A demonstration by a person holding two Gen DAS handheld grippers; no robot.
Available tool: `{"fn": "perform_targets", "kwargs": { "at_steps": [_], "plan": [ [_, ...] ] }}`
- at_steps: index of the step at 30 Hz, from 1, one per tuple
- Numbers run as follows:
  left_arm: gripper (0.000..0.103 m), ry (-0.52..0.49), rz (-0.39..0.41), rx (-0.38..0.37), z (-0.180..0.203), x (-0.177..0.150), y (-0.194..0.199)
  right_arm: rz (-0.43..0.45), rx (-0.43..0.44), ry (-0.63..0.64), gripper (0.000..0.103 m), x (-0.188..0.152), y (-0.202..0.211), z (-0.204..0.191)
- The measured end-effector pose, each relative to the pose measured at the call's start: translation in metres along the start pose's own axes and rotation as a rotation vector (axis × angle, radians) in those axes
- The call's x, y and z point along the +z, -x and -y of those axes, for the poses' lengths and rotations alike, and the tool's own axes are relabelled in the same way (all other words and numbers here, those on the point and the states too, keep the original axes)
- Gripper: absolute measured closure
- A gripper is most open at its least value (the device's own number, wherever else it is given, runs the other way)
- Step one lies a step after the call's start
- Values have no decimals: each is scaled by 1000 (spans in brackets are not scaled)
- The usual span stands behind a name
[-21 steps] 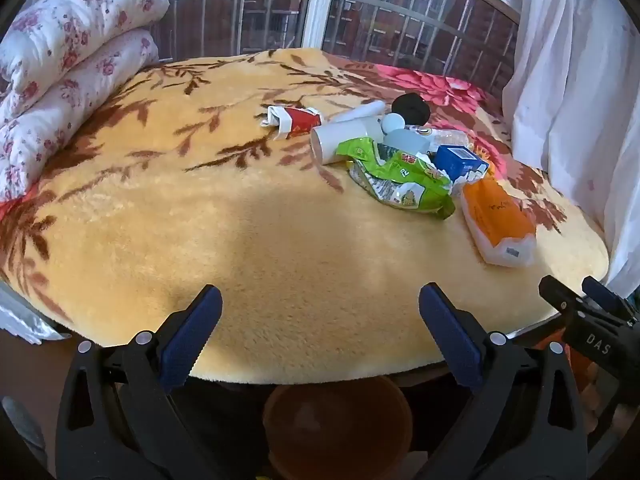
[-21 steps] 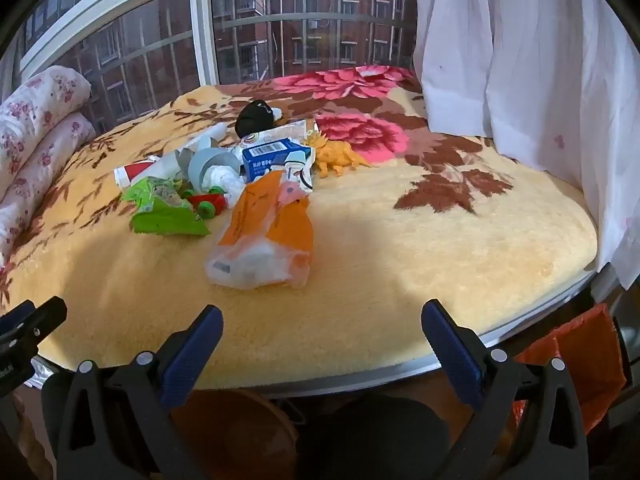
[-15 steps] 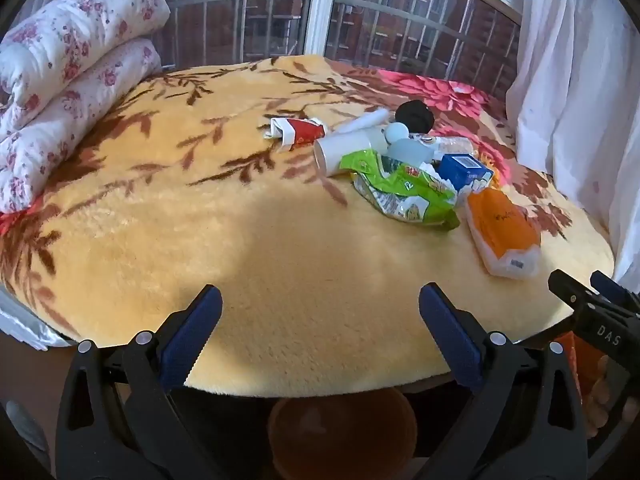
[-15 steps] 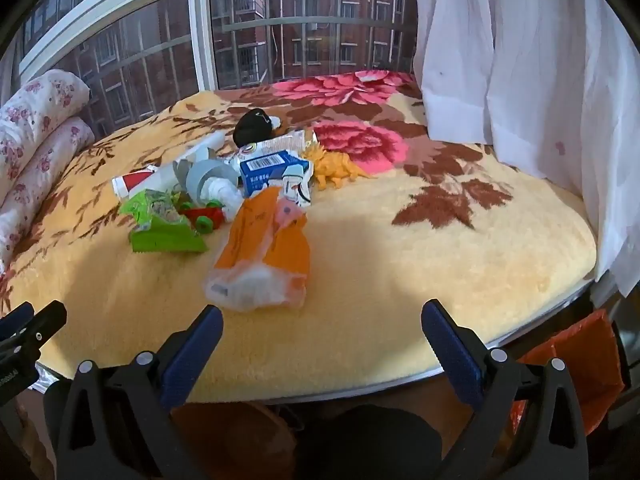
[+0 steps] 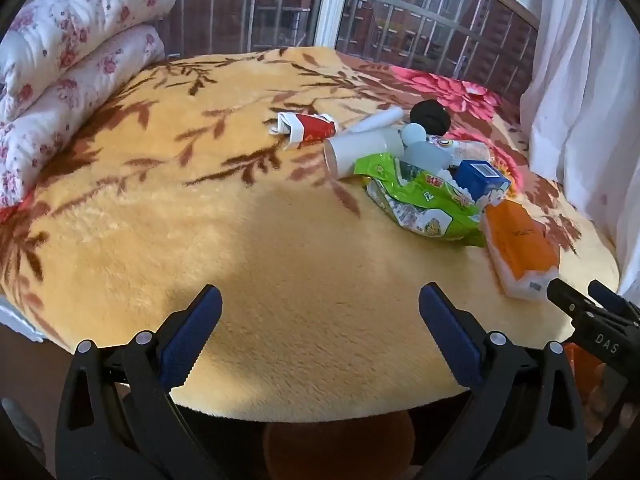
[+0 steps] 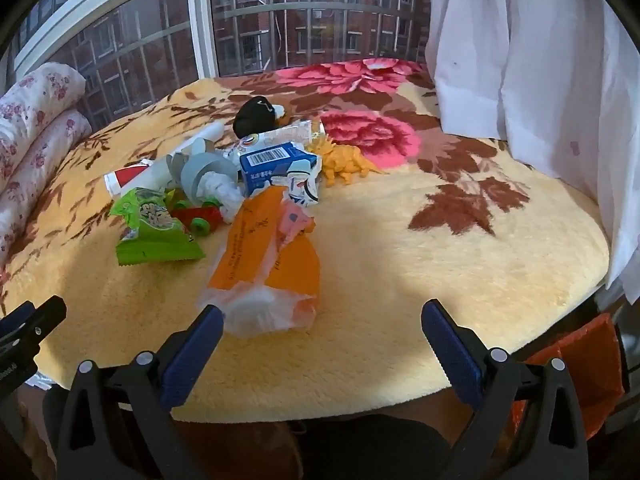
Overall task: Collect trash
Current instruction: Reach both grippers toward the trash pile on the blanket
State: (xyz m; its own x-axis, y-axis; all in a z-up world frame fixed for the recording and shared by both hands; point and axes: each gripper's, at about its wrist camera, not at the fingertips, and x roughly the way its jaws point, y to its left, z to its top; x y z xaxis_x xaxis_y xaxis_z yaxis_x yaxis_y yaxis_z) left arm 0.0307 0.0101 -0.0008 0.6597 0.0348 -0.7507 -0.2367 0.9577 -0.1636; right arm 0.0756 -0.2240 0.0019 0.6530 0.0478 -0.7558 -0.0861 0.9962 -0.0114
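Note:
A heap of trash lies on a round bed with a yellow flowered blanket (image 5: 200, 220). It holds an orange and clear plastic wrapper (image 6: 268, 264) (image 5: 520, 248), a green snack bag (image 5: 420, 200) (image 6: 154, 228), a blue carton (image 6: 276, 166) (image 5: 482, 176), a white paper cup (image 5: 360, 152) and a red and white wrapper (image 5: 308, 128). My left gripper (image 5: 320, 312) hangs open over bare blanket near the bed's front edge, left of the heap. My right gripper (image 6: 320, 328) is open too, with its left finger just beside the orange wrapper's near end. Nothing is held.
A black plush (image 6: 256, 114) and a yellow toy dinosaur (image 6: 344, 160) lie behind the heap. Rolled flowered bedding (image 5: 68, 64) fills the left edge. White curtains (image 6: 540, 60) hang at the right, a barred window at the back. Below the bed edge are a brown basin (image 5: 340, 452) and an orange bag (image 6: 580, 364).
Both grippers have come forward over the bed's edge, so the trash heap sits closer and lower in both views. Their jaws stayed wide.

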Motion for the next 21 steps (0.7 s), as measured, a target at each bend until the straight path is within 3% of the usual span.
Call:
{"fn": "perform_targets", "kwargs": {
  "at_steps": [21],
  "plan": [
    [7, 8, -23, 5, -3, 0, -11, -6, 16, 7, 5, 10, -12, -8]
  ]
}}
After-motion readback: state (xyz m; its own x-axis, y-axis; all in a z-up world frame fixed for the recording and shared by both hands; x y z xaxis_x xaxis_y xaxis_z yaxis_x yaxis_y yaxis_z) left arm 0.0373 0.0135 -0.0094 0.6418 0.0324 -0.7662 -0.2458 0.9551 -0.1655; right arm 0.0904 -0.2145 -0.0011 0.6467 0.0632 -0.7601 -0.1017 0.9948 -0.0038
